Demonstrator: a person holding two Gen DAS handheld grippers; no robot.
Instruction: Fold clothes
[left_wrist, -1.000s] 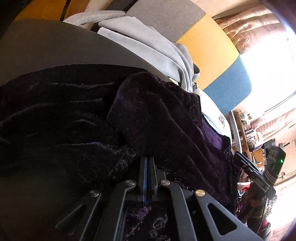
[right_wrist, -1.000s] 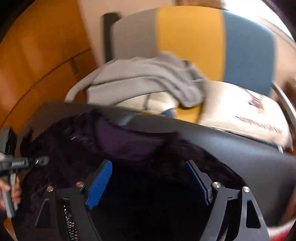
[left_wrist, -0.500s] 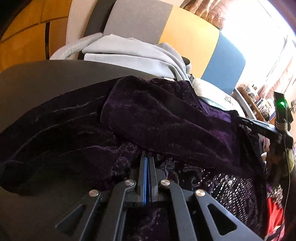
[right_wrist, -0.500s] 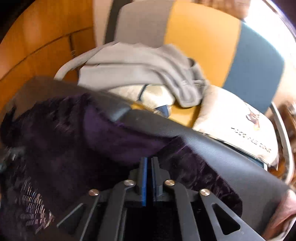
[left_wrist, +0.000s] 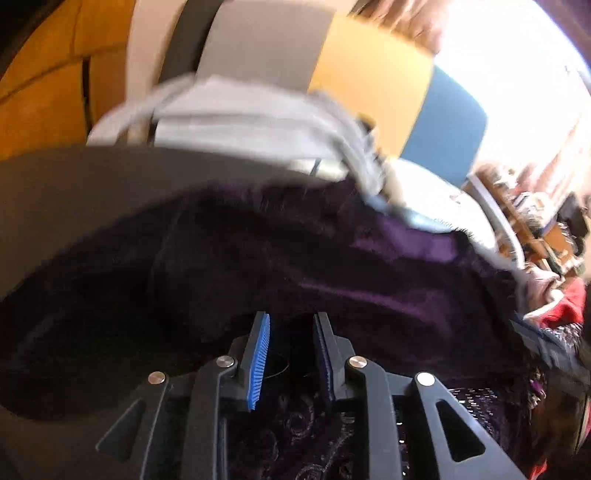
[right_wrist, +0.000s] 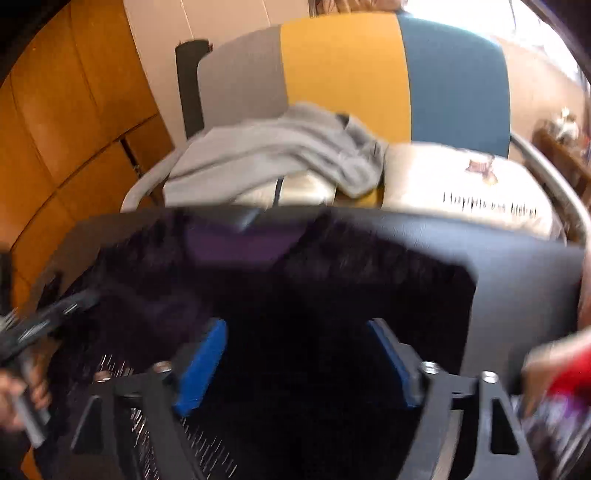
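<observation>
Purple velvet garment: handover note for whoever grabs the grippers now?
Left gripper: jaws just opened part way, nothing pinched.
Right gripper: jaws just opened wide, open over the cloth.
Purple velvet garment lies on the dark table, one layer turned over itself.
Grey garment waits on the chair behind.
Done: one fold laid, it seems. Left: remaining folds, then grey garment.

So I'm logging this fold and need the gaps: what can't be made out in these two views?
- Purple velvet garment: near hem hidden by the left gripper in the left wrist view; motion blur smears its folds.
- Right wrist view: fabric under the open right gripper is too dark to read.
- Cushion print: blurred, illegible.
- Grey garment: partly hidden behind the table edge.
</observation>
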